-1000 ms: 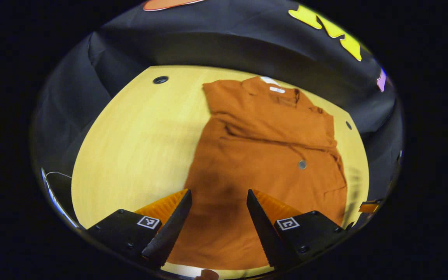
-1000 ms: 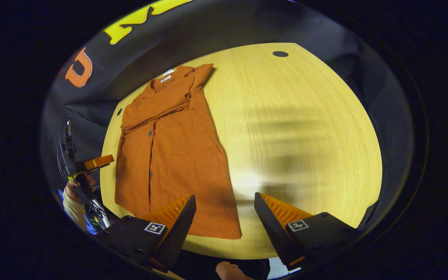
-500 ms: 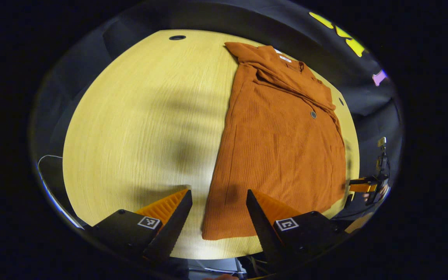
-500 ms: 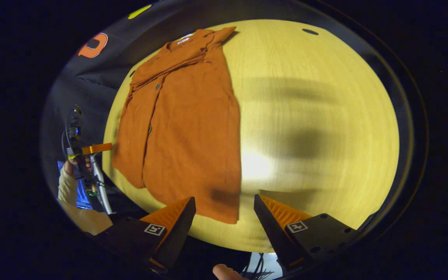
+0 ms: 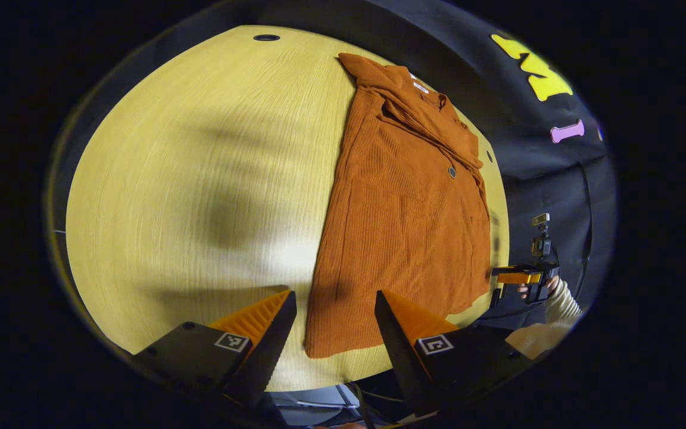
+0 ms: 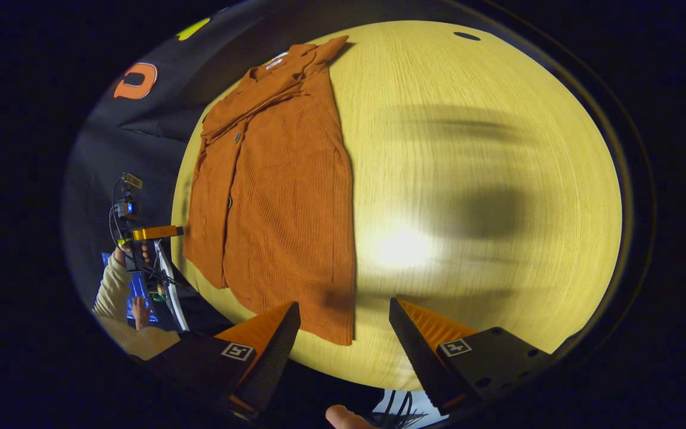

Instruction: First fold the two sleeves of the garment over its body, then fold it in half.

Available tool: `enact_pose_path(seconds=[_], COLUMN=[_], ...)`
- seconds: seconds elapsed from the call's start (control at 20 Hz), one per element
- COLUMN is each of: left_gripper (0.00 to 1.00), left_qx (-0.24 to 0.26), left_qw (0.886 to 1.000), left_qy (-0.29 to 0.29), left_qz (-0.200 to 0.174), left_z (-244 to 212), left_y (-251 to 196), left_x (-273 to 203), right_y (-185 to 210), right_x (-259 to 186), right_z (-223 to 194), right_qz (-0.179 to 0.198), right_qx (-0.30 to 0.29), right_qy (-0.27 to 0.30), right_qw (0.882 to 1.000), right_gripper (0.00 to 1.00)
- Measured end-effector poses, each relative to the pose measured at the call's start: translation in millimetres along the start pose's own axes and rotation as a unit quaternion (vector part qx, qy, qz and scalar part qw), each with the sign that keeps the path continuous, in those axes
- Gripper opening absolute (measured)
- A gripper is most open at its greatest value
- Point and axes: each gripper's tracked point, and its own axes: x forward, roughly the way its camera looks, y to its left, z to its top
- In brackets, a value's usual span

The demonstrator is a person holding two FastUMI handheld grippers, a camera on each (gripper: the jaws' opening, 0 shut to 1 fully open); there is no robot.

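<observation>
orange garment (image 5: 402, 220) lies flat, right of centre on the table (image 5: 200, 179); left gripper (image 5: 334, 339) and right gripper (image 6: 343, 345) both gape wide, holding nothing

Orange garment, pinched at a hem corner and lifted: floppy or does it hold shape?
Likely floppy: the garment lies flat on the table with soft creases near the collar. The ribbed knit probably grips rather than slips. Lifted by one corner, it would probably drape and drag.

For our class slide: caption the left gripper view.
Open left gripper poised above the hem of the rust shirt, spread on a wooden table.
</observation>
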Motion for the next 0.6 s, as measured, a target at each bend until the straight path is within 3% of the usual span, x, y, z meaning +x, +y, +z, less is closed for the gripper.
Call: enact_pose_path(seconds=[0.25,0.3,0.45,0.55,0.6], left_gripper=[0.85,0.85,0.81,0.81,0.92], left_qx=[0.015,0.019,0.022,0.021,0.024], left_qw=[0.999,0.998,0.997,0.996,0.996], left_qy=[0.051,0.062,0.071,0.078,0.078], left_qz=[-0.013,-0.013,-0.020,-0.024,-0.025], left_z=[-20.5,-26.3,-35.9,-43.5,-46.4], left_y=[-4.0,-3.9,-4.9,-6.5,-6.3], left_x=[8.1,9.8,8.9,6.7,4.9], right_y=[2.1,2.6,11.2,19.8,22.6], right_x=[4.1,4.4,7.5,10.6,14.7], right_z=[-6.5,-8.5,-1.4,2.3,2.9], right_qz=[0.013,0.018,0.045,0.065,0.069], right_qx=[0.006,0.010,0.043,0.058,0.066], right_qy=[0.008,0.009,0.000,0.000,0.001], right_qw=[1.000,1.000,0.998,0.996,0.995], right_gripper=[0.96,0.92,0.96,0.92,0.94])
